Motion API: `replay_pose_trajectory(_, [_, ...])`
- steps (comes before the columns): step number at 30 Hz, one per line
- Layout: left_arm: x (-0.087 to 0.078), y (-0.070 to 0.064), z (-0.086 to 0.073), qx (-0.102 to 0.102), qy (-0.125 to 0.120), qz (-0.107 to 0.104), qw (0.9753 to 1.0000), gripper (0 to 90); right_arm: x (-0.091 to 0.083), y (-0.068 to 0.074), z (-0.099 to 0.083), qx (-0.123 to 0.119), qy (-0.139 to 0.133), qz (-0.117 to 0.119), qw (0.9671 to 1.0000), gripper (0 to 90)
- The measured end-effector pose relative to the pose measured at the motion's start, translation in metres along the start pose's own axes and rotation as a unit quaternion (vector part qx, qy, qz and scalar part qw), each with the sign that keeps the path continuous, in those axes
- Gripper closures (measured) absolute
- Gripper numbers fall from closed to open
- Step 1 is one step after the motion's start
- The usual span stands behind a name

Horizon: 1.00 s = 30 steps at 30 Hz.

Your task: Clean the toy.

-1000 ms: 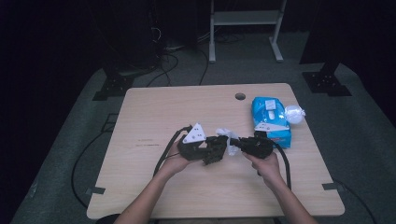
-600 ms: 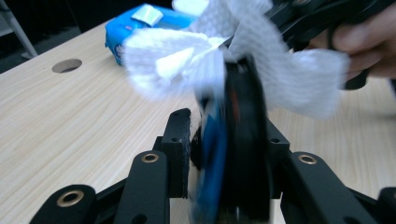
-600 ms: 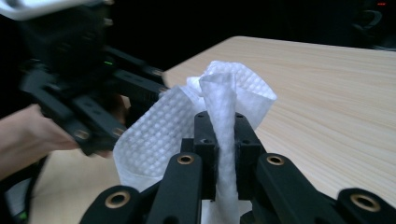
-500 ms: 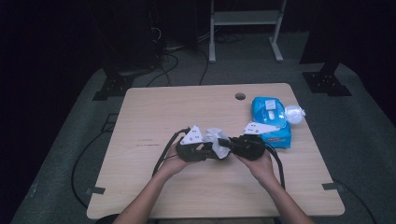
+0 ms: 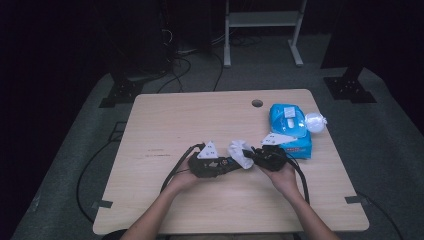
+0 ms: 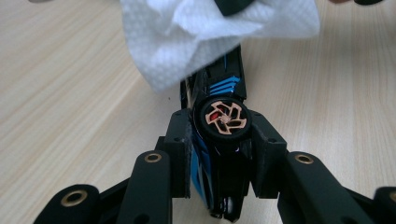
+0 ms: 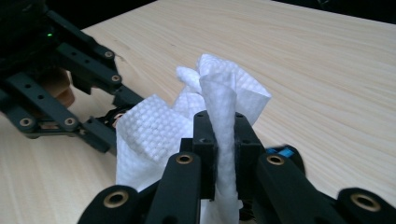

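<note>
- Two grippers meet over the near middle of my pale wooden table (image 5: 165, 120).
- My left gripper (image 6: 219, 140) is clamped on a black toy car with blue stripes and a copper-spoked wheel (image 6: 223, 119).
- My right gripper (image 7: 218, 135) pinches a crumpled white paper wipe (image 7: 154, 135), draped over the car's far end.
- Beyond my right hand lies a blue wipes packet (image 5: 290, 125).

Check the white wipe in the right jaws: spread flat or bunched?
Bunched. The white wipe stands crumpled in folds, pinched by the right gripper and draped over the toy car.
</note>
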<state>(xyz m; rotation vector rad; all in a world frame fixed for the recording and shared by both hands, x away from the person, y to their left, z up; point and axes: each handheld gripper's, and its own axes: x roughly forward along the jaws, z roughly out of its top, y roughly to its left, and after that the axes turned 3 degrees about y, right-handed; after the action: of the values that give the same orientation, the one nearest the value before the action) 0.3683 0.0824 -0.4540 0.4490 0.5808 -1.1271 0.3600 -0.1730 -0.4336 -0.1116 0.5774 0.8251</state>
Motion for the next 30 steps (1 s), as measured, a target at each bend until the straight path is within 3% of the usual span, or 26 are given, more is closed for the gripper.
replay_pose_trajectory(4, [0.0,0.0,0.0,0.0,-0.002,-0.001,1.0,64.9,0.002,0.006,0.001,-0.01,0.0,-0.004,0.9999,82.5])
replay_pose_trajectory(9, [0.0,0.0,0.0,0.003,0.0,-0.001,1.0,64.8,0.014,0.027,0.003,-0.037,0.003,0.024,0.999,82.4])
replay_pose_trajectory(12, [0.0,0.0,-0.001,0.01,0.002,0.001,0.9999,64.7,0.017,0.033,0.005,-0.056,0.006,0.023,0.9981,82.3])
replay_pose_trajectory(15, [-0.001,0.0,-0.001,0.01,0.004,0.001,0.9999,64.9,0.012,0.022,0.005,-0.051,0.009,0.008,0.9986,82.4])
replay_pose_trajectory(20, [-0.001,0.0,-0.001,0.011,0.004,0.0,0.9999,64.9,-0.005,-0.002,0.0,-0.029,0.008,-0.037,0.9988,82.4])
replay_pose_trajectory(23, [-0.001,0.001,-0.001,0.012,0.005,0.0,0.9999,65.0,-0.008,-0.009,-0.002,-0.024,0.008,-0.045,0.9987,82.3])
replay_pose_trajectory(25, [0.0,0.001,-0.001,0.01,0.005,0.0,0.9999,64.9,-0.009,-0.01,-0.003,-0.014,0.006,-0.042,0.999,82.3])
replay_pose_trajectory(30, [0.0,0.001,0.0,0.004,0.006,0.002,1.0,63.8,-0.003,0.003,-0.001,-0.031,0.006,-0.037,0.9988,82.3])
